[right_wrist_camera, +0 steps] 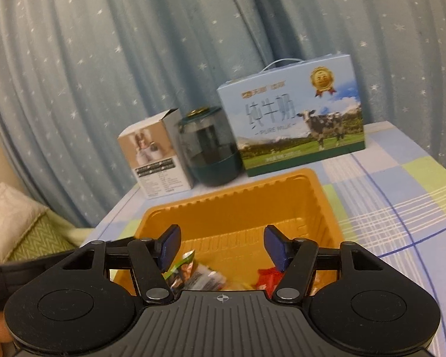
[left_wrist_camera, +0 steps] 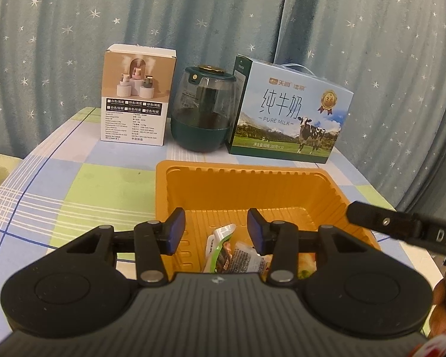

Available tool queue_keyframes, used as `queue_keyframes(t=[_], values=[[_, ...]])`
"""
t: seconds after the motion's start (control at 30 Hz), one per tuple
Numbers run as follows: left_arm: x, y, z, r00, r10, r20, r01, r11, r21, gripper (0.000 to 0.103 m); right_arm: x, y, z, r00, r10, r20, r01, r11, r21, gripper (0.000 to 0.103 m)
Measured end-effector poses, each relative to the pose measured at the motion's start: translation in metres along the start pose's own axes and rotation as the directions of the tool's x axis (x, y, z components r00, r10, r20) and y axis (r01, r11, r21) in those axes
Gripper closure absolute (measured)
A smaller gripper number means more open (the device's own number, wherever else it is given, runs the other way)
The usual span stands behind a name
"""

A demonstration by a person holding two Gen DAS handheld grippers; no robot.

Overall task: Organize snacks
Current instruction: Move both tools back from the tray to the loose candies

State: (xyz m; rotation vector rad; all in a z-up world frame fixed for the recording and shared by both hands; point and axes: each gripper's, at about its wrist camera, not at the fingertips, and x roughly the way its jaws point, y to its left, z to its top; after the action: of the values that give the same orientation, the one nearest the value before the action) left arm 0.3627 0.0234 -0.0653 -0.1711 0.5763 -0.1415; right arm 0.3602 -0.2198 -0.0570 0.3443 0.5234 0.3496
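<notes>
An orange plastic tray (left_wrist_camera: 246, 190) (right_wrist_camera: 223, 208) sits on the checked tablecloth with several snack packets in its near end. In the left wrist view a green-and-white packet (left_wrist_camera: 218, 242) and a clear wrapped one (left_wrist_camera: 246, 255) lie below my left gripper (left_wrist_camera: 216, 232), which hangs open above them with nothing between its blue pads. In the right wrist view a green packet (right_wrist_camera: 183, 263) and a red packet (right_wrist_camera: 267, 279) lie under my right gripper (right_wrist_camera: 223, 248), open and holding nothing. The right gripper's black finger (left_wrist_camera: 401, 226) shows at the right of the left view.
Behind the tray stand a humidifier box (left_wrist_camera: 136, 98) (right_wrist_camera: 154, 160), a dark green glass jar (left_wrist_camera: 203, 110) (right_wrist_camera: 209, 148) and a pure milk carton (left_wrist_camera: 288, 110) (right_wrist_camera: 291, 119). A starred blue curtain (left_wrist_camera: 223, 15) hangs behind. A green cushion (right_wrist_camera: 35, 232) lies off the table's left.
</notes>
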Motion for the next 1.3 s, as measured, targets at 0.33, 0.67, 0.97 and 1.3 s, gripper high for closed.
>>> queue_keyframes(t=[0.33, 0.67, 0.97, 1.3], values=[[-0.002, -0.005, -0.001, 1.000, -0.012, -0.001, 0.012, 1.000, 0.020, 0.061, -0.005, -0.009, 0.003, 0.998, -0.057, 0.010, 0.057, 0.998, 0.016, 0.041], [-0.018, -0.025, -0.012, 0.999, -0.018, 0.029, 0.015, 0.996, 0.086, 0.055, -0.025, -0.011, -0.001, 0.993, -0.105, 0.054, 0.105, 0.994, 0.005, 0.041], [-0.040, -0.037, -0.027, 0.999, -0.024, 0.042, 0.020, 0.995, 0.097, 0.055, -0.067, -0.021, -0.017, 0.986, -0.161, 0.051, 0.157, 0.985, 0.072, 0.041], [-0.089, -0.043, -0.063, 0.999, -0.040, 0.014, 0.038, 0.994, 0.101, 0.052, -0.111, -0.023, -0.041, 0.977, -0.210, 0.024, 0.207, 0.974, 0.093, 0.041]])
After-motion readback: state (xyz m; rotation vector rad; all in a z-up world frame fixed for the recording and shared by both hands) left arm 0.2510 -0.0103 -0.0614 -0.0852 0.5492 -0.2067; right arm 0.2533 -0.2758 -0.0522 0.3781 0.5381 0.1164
